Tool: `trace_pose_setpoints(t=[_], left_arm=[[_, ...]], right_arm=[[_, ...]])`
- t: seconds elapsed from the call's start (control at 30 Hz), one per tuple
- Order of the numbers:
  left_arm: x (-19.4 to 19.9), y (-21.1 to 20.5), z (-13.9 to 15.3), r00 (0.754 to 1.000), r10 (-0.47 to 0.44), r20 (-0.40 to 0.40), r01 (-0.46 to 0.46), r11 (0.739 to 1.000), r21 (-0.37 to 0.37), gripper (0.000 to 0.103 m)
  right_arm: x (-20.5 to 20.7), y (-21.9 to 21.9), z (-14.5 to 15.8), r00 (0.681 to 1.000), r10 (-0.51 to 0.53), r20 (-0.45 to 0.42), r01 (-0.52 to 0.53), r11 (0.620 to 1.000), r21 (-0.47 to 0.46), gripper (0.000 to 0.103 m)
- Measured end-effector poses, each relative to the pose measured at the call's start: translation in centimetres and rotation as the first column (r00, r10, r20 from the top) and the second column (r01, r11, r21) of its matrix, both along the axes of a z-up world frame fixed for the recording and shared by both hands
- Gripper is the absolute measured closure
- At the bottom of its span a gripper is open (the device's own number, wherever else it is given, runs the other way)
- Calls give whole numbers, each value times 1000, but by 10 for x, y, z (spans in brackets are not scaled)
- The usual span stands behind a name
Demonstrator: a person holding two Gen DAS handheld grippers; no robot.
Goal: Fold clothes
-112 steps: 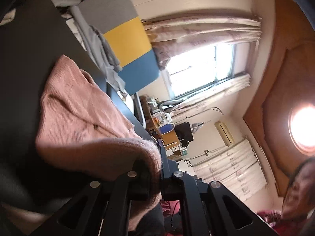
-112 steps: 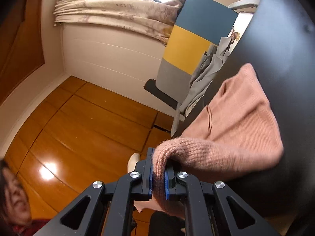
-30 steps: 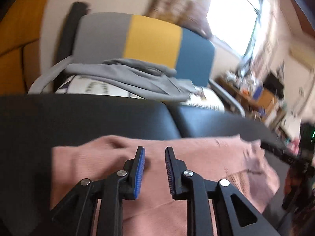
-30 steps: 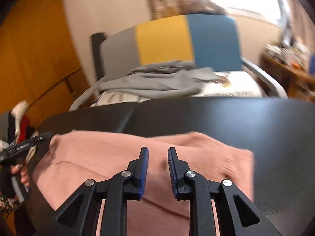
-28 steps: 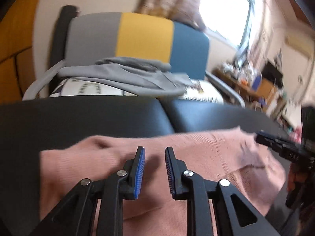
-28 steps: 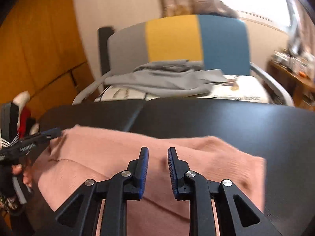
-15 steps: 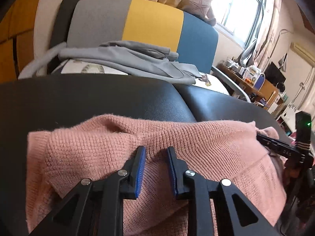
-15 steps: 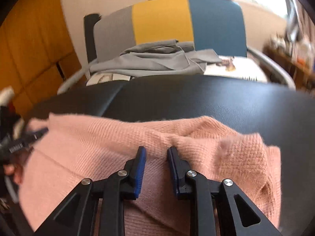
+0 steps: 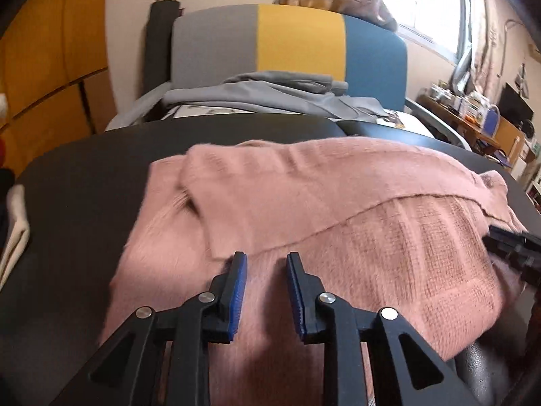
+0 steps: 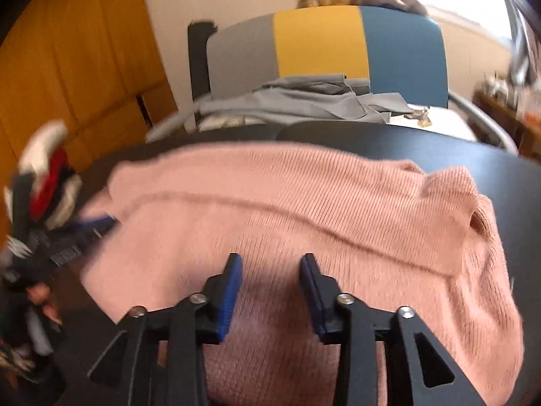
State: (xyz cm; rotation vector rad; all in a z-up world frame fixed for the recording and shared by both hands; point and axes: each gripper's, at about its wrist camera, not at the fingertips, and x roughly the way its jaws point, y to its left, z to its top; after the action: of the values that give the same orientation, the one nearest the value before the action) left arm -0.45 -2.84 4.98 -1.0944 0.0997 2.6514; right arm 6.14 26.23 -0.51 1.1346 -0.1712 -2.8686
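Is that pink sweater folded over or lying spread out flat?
Folded over: on the pink sweater, an upper layer's edge runs across the knit beneath it.

Ahead of the jaws lies a dusty-pink knitted sweater (image 9: 338,203), finely ribbed, on a black tabletop (image 9: 84,176). Beyond it a chair (image 9: 287,44) is banded grey, yellow and blue, with grey cloth (image 9: 270,94) heaped on it. The jaws carry blue pads on black fingers.

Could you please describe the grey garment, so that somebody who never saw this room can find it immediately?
Look past the black table to the chair whose backrest has grey, yellow and blue panels. The grey garment lies crumpled across its seat. Unlike the pink knitted sweater spread on the table, it is smooth, thin fabric and is not on the table.
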Motion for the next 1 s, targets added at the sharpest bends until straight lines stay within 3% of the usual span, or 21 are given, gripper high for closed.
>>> trace_pose_setpoints(t=[0.2,0.33,0.43,0.53,0.7,0.9,1.0], left_arm=[[7,1,-7,1000,12,-13,-13,998,-58,75],[9,-2,-10,1000,13,-17,-14,999,-50,75],[8,-5,-11,1000,13,-14,-13,999,-35,75],[8,-4,-12,1000,13,-17,-14,999,-44,75],[8,-4,-13,1000,13,-18,-14,999,-47,75],[9,-1,-14,1000,13,-22,-15,998,-66,75],[9,-4,-13,1000,13,-19,-14,998,-56,75]], right_arm=[[13,10,-3,997,-52,52,48,997,62,64],[27,23,1,996,-69,59,64,995,81,64],[41,38,12,996,-85,1,85,996,22,64],[44,59,17,988,-153,-23,154,987,39,62],[41,88,-5,975,-214,53,211,976,61,62],[47,90,-4,956,-292,29,284,946,157,62],[46,91,-7,955,-294,29,287,947,145,60]])
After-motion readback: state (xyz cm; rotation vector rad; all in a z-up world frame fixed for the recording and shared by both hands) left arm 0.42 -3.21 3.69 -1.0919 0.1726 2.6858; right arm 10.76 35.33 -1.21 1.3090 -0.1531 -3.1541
